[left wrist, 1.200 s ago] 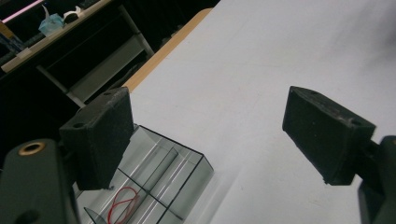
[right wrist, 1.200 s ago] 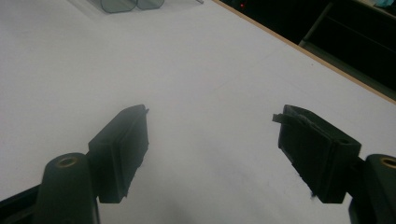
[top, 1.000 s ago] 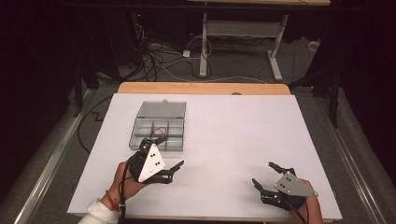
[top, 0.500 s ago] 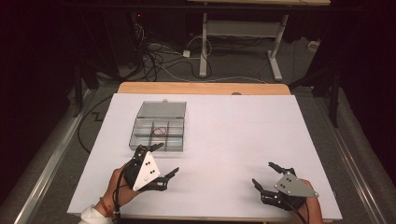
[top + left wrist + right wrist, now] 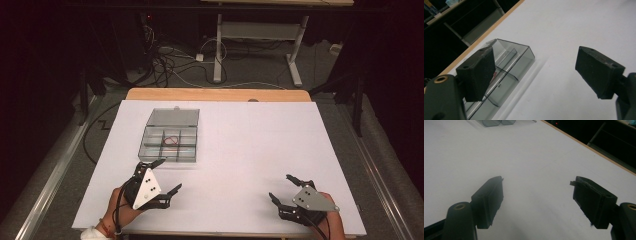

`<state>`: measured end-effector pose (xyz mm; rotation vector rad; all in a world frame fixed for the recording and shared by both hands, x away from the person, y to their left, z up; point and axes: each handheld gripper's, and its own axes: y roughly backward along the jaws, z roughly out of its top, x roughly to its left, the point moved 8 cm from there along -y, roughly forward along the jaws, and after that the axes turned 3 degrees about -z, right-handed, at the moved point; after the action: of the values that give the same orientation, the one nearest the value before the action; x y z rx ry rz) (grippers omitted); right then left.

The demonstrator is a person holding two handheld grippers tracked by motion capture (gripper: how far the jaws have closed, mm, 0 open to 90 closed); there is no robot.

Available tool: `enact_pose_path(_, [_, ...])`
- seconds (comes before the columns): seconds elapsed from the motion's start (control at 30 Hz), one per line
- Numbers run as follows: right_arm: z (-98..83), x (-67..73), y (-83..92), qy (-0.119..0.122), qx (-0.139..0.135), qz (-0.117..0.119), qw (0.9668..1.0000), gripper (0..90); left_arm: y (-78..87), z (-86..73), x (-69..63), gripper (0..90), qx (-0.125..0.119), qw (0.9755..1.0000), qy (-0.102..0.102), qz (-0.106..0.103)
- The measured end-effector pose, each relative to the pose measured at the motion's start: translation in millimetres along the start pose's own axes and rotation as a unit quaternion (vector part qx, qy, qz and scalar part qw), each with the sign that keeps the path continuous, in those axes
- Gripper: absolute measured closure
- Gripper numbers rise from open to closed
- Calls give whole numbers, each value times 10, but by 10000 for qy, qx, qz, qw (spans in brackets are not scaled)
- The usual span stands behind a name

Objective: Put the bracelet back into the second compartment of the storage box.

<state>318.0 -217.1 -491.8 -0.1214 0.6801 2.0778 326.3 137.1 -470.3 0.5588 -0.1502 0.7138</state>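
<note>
The clear compartment box [image 5: 171, 139] is seen lying open on the white table [image 5: 240, 150], its lid folded back toward the far edge, with a small red item [image 5: 171, 141] resting in a middle compartment. Just near of the box, the left gripper [image 5: 167, 176] is held with jaws spread wide, nothing between them. Well off to the box's right, the right gripper [image 5: 285, 187] is held low over the table, jaws likewise parted and empty.

The high view is looking down from above the near edge; both gripper views, low and close, are sharing the clear box [image 5: 170, 138] [image 5: 504, 72] [image 5: 496, 122].
</note>
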Motion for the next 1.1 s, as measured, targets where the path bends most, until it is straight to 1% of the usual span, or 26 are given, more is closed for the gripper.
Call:
enact_pose_path(0.07, [2, 1, -1, -11, -2, 4, 10000, 252, 9, -69, 13, 156, 11, 9999, 121, -19])
enact_pose_path(0.17, [6, 7, -3, -8, -5, 17, 10000, 252, 7, -167, 27, 156, 90, 9999, 90, 42])
enact_pose_path(0.23, [2, 8, -8, -11, 5, 21, 10000, 252, 10, -229, 40, 156, 140, 9997, 178, 23])
enact_pose_path(0.4, [-18, 0, -18, -45, 35, 18, 10000, 252, 30, -324, 70, 156, 216, 9996, 166, 58])
enact_pose_path(0.5, [-21, -1, -26, -60, 47, 27, 10000, 252, 36, -384, 77, 157, 273, 9994, 213, 66])
enact_pose_path(0.57, [-24, -3, -30, -60, 45, 27, 10000, 252, 39, -439, 85, 157, 321, 9992, 198, 163])
enact_pose_path(0.6, [-27, -5, -31, -56, 58, 22, 10000, 252, 40, -476, 89, 161, 386, 9989, 142, 223])
enact_pose_path(0.63, [-29, -7, -32, -66, 61, 23, 10000, 252, 37, -514, 90, 160, 423, 9987, 137, 259])
enact_pose_path(0.73, [-31, -15, -34, -58, 58, 15, 10000, 252, 37, -653, 101, 160, 608, 9975, 255, 241])
enact_pose_path(0.83, [-18, -12, -25, -40, 27, 25, 10000, 252, 77, -739, 105, 160, 704, 9966, 354, 230])
enact_pose_path(0.9, [-5, -11, -26, -41, 7, 33, 10000, 252, 92, -769, 102, 160, 755, 9961, 407, 224])
enact_pose_path(0.97, [0, -7, -28, -15, 4, 35, 10000, 252, 107, -748, 99, 158, 720, 9962, 427, 219])
enact_pose_path(1.1, [-5, 9, -17, 48, 8, 36, 10000, 252, 111, -690, 89, 158, 632, 9971, 360, 218])
